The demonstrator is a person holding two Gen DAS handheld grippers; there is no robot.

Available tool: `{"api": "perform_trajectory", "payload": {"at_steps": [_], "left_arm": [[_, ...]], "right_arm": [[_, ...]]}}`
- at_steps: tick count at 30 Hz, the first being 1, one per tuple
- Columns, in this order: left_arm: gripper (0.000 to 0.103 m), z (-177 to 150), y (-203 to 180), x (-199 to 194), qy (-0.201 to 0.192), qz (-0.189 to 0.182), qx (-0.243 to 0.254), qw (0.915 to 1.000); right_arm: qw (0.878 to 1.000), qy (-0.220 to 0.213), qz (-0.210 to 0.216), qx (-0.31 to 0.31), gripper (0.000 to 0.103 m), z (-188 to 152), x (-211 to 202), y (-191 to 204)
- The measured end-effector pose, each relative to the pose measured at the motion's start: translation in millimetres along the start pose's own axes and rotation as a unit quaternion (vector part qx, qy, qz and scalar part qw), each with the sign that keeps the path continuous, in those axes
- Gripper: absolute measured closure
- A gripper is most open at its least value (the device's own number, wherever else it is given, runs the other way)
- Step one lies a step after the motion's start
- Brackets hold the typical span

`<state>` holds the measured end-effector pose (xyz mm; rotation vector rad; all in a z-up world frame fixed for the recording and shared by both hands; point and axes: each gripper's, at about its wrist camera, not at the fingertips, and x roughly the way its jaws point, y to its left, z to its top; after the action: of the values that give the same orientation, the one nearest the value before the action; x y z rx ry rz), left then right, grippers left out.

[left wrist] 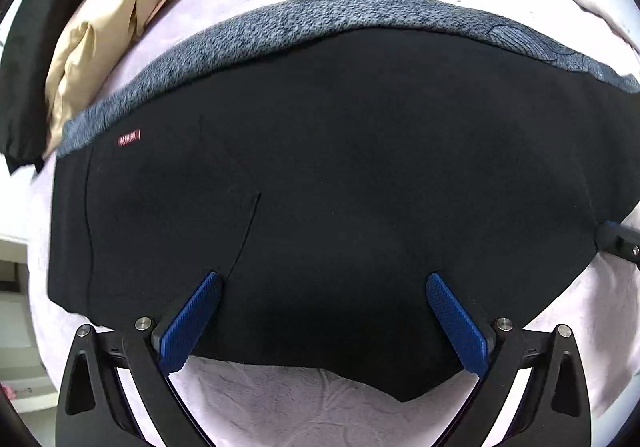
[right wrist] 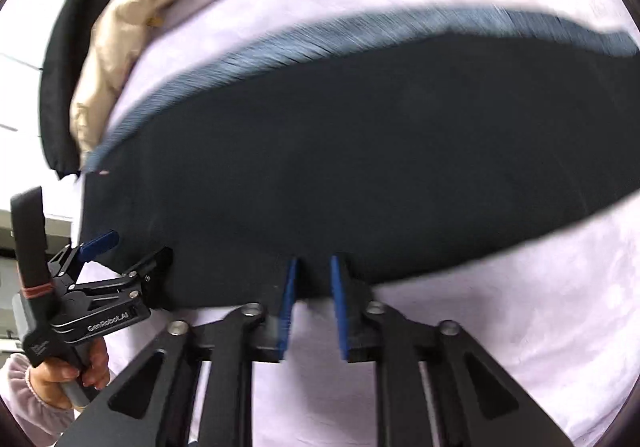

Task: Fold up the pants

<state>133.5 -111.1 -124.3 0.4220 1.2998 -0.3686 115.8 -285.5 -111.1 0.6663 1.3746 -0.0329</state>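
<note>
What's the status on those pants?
Left gripper open over near edge. Right gripper nearly closed at pants edge, grip unclear. Pants flat on bed. Nothing in the way.

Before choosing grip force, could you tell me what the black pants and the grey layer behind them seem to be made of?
Black pants: smooth, matte woven or knit cloth, apparently; flat, few wrinkles, a stitched seam. Grey layer: fleece or pile, seemingly; nubbly, mottled surface, possibly the pants' lining.

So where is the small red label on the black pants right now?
In the left wrist view, the red label sits at the far left corner of the black pants, just beside the grey fleece lining and near the beige garment.
</note>
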Motion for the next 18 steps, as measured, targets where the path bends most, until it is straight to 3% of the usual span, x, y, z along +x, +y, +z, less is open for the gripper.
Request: {"api": "perform_trajectory", "payload": {"at_steps": [1,3,6,10,14,18], "left_arm": [[0.0,-2,1,-3,0.0,-0.002,-0.003,1.0],[0.0,-3,2,-5,0.001,0.0,0.0,1.0],[0.0,-2,1,-8,0.006,0.002,0.001,1.0],[0.0,2,-6,-6,0.01,0.018,0.009,0.9997],[0.0,8,-14,-12,0.017,0.029,0.011,0.9994],[0.0,20,-7,-25,0.025,0.038,0.012,0.9989]], "right_arm": [[1.0,0.002,0.001,0.012,0.093,-3,-3,-6],[0.999,0.0,-0.039,0.03,0.086,-12,-13,-15],[0.997,-0.045,-0.022,0.066,0.085,-18,-37,-30],[0.994,-0.086,-0.039,0.053,0.082,3,-55,-39],[0.995,-0.051,-0.074,0.047,0.081,26,-34,-51],[0.995,-0.045,-0.076,0.051,0.085,22,-35,-64]]}}
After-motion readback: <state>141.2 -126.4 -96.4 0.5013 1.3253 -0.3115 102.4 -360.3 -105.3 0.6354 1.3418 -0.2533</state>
